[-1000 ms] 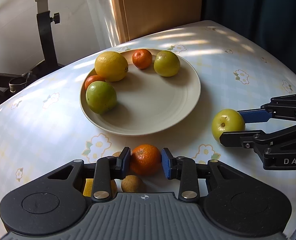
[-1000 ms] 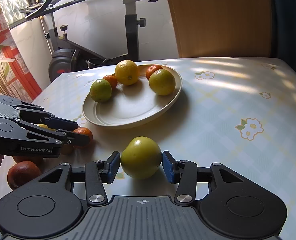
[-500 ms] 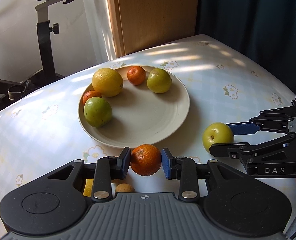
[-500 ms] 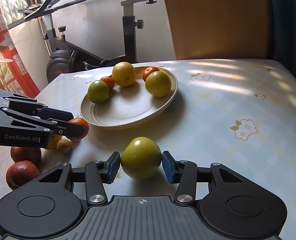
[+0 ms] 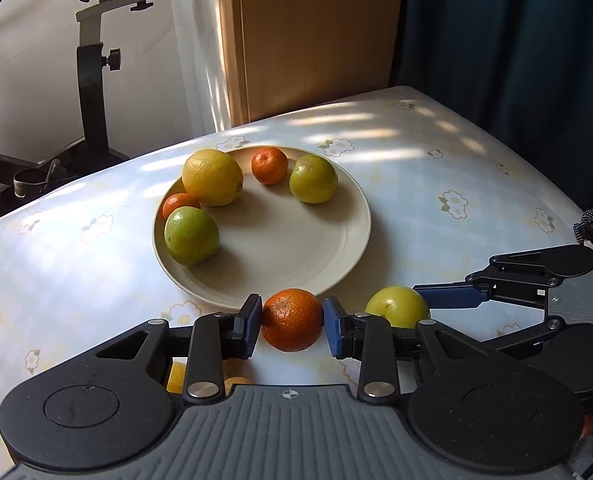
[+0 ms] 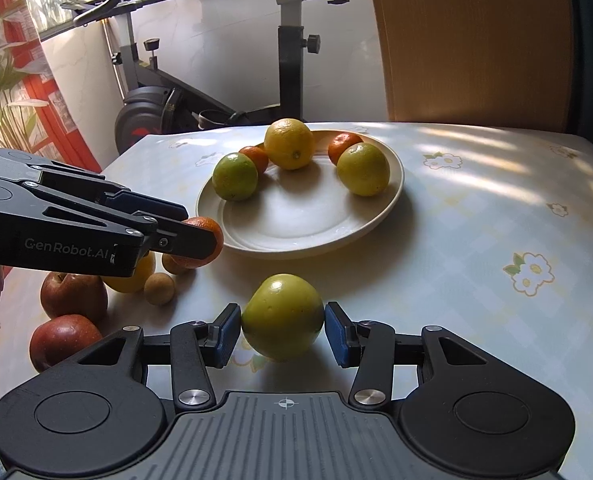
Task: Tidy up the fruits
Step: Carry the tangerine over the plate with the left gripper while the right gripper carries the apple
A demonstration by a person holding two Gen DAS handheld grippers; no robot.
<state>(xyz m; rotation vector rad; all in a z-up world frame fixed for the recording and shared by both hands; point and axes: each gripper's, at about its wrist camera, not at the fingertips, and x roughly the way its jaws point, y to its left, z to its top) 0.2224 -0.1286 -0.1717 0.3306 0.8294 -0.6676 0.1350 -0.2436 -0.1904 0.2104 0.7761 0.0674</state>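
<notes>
**A:** What is closest?

**B:** The left gripper (image 5: 292, 325) pinches a small round orange mandarin (image 5: 291, 319). The right gripper (image 6: 283, 328) pinches a round yellow-green fruit (image 6: 283, 316). Both fruits are just in front of the plate, above the desk (image 6: 496, 216) with the flowered cloth.

**A:** What lies on the desk beside them?

**B:** Two dark red apples (image 6: 72, 295), a yellow fruit and two little brown round ones, near the left gripper.

**A:** And farther back?

**B:** A round cream plate (image 5: 328, 256) holds a big yellow citrus (image 5: 212, 177), two green round fruits (image 5: 191, 235) and two small mandarins (image 5: 269, 165). Behind the desk stands a black exercise bike (image 6: 168, 92).
</notes>
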